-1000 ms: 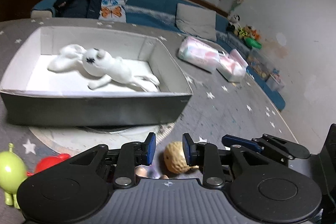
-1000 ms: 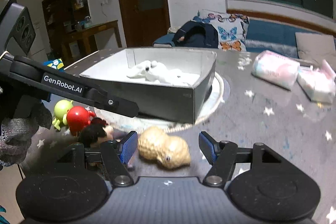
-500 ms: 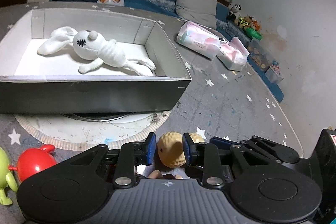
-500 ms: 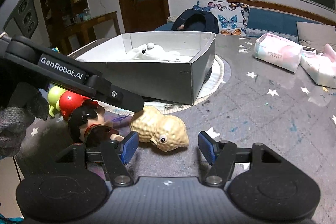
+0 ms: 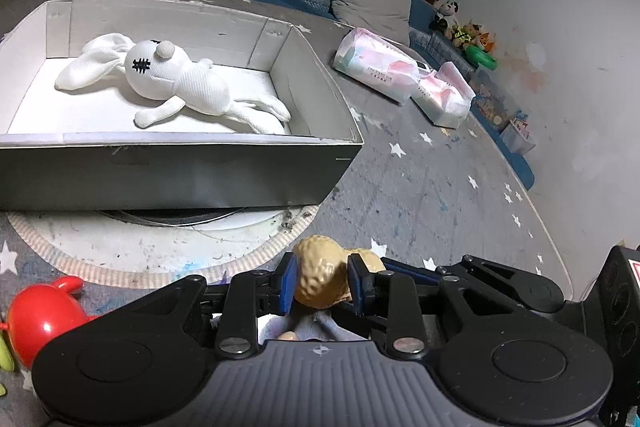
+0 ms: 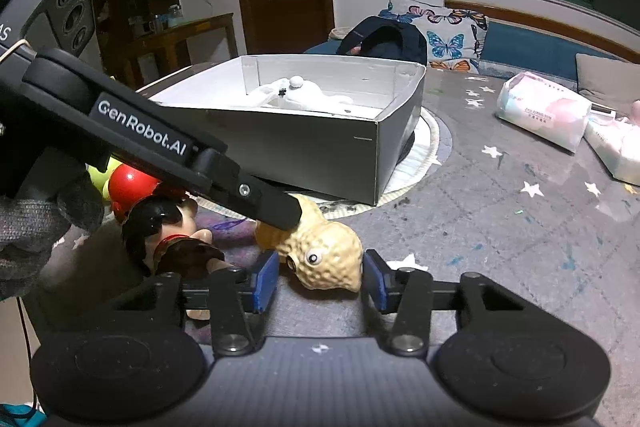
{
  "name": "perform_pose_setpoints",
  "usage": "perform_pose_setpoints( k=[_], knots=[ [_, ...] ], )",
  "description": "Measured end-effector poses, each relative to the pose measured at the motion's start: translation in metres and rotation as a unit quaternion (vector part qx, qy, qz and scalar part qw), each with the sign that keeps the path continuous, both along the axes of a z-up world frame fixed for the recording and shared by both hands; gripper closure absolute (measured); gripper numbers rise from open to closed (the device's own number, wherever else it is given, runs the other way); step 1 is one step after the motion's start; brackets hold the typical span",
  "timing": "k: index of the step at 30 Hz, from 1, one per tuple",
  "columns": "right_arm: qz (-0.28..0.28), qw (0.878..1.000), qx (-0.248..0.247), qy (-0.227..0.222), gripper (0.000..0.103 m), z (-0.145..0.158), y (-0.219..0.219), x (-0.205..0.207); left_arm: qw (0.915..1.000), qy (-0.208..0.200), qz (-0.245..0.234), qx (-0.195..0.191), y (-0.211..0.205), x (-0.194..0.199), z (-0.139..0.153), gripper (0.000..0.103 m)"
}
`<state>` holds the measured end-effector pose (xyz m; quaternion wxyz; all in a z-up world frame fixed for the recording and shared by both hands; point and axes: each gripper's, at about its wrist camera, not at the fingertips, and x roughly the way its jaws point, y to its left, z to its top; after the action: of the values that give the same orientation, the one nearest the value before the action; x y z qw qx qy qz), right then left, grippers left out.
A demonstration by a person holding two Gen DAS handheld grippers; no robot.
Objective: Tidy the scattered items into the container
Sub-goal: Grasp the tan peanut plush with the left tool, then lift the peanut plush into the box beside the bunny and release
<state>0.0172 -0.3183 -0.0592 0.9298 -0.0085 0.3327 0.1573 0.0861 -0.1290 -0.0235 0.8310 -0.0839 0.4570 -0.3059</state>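
Grey star-patterned table carrying a grey box with white interior, set on a round white mat. Inside the box lies a white plush rabbit. Two tissue packs lie well apart from the box. Near the box's front corner rests a tan peanut toy: the left tool has its blue pads closed against one lobe, while the right tool straddles the other lobe, pads spread and apart from it. A dark-haired doll and a red toy lie beside.
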Motion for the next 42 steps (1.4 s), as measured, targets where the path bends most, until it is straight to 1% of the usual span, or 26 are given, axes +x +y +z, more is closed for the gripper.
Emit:
perform_pose_setpoints(
  k=[1, 7, 12, 15, 20, 23, 26, 29, 33, 37, 42],
  knots=[
    [-0.002, 1.0, 0.0, 0.0, 0.061, 0.0, -0.001, 0.0, 1.0, -0.001, 0.0, 0.0, 0.0, 0.0, 0.0, 0.073],
    [-0.004, 1.0, -0.004, -0.001, 0.062, 0.001, 0.0, -0.002, 1.0, -0.008, -0.005, 0.002, -0.001, -0.003, 0.001, 0.074],
    [-0.005, 1.0, -0.005, -0.01, 0.062, 0.009, 0.001, -0.009, 0.9999, -0.008, -0.003, -0.013, 0.004, -0.009, 0.009, 0.074],
    [-0.003, 1.0, -0.013, -0.023, 0.062, 0.021, 0.003, -0.014, 0.9995, -0.024, 0.0, -0.022, 0.007, -0.016, 0.021, 0.074],
    [0.003, 0.998, -0.029, -0.061, 0.062, 0.05, 0.008, -0.013, 0.997, -0.061, 0.012, -0.046, 0.014, -0.018, 0.05, 0.074],
    [0.017, 0.996, -0.048, -0.08, 0.062, 0.067, 0.011, -0.001, 0.9948, -0.076, 0.027, -0.062, 0.019, -0.008, 0.064, 0.073],
    [0.042, 0.993, -0.072, -0.089, 0.062, 0.081, 0.017, 0.022, 0.993, -0.08, 0.048, -0.072, 0.024, 0.008, 0.07, 0.073],
    [0.07, 0.989, -0.099, -0.086, 0.062, 0.089, 0.026, 0.046, 0.9915, -0.066, 0.073, -0.085, 0.031, 0.029, 0.068, 0.072],
    [0.104, 0.984, -0.126, -0.069, 0.062, 0.088, 0.035, 0.079, 0.9891, -0.033, 0.098, -0.104, 0.041, 0.059, 0.056, 0.072],
    [0.137, 0.979, -0.145, -0.04, 0.062, 0.081, 0.041, 0.109, 0.9867, 0.006, 0.112, -0.117, 0.047, 0.085, 0.038, 0.072],
    [0.177, 0.968, -0.176, -0.005, 0.062, 0.068, 0.047, 0.138, 0.9844, 0.041, 0.121, -0.12, 0.047, 0.105, 0.016, 0.072]
  ],
)
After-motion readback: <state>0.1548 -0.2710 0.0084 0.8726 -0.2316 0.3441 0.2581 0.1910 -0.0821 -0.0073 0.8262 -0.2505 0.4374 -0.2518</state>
